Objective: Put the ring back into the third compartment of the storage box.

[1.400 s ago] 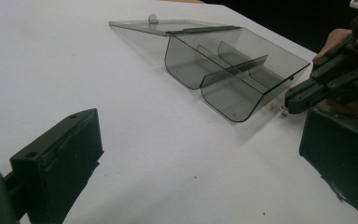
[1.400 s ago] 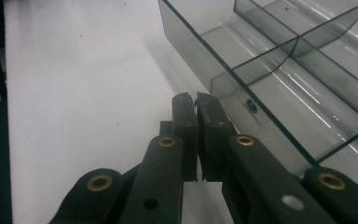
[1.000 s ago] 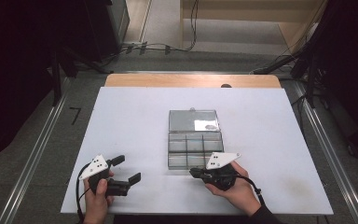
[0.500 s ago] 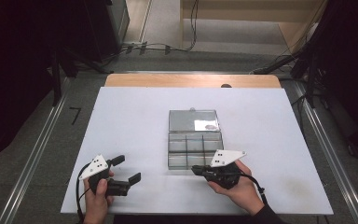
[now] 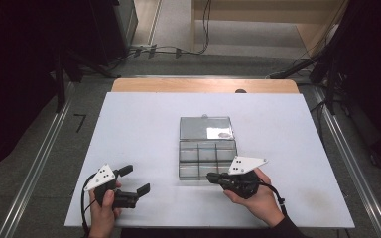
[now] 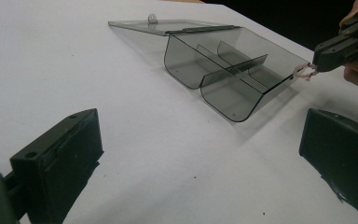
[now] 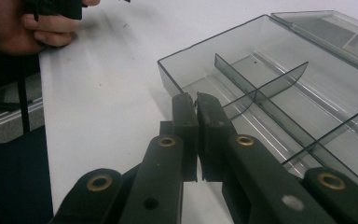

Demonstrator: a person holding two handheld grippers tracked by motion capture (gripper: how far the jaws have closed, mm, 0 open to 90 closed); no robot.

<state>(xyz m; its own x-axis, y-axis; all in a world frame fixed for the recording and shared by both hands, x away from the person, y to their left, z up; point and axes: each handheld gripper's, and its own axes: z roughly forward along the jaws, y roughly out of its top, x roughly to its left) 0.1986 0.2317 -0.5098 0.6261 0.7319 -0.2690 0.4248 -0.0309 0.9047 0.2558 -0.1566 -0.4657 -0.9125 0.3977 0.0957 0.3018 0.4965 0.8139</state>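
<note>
Organiser box [image 5: 207, 154] of clear plastic is sitting open mid-worktop [image 5: 139, 139] in the high view, lid folded flat behind it. The right gripper [image 5: 211, 176] is nosing at the near front wall, while the left gripper [image 5: 138, 179] is resting apart on the white surface, fingers spread wide and empty.

In the left gripper view, the right gripper's fingers [image 6: 328, 56] are pinching a small pinkish twist [image 6: 305, 71] just at the box's front corner.

In the right gripper view, the fingers are pressed nearly together just outside the front wall, beside the nearest compartment [image 7: 214, 79]; the twist is hidden here.

The risk is that the light box is sitting unbraced, so a nudge could slide it, or the twist could drop outside the wall.
</note>
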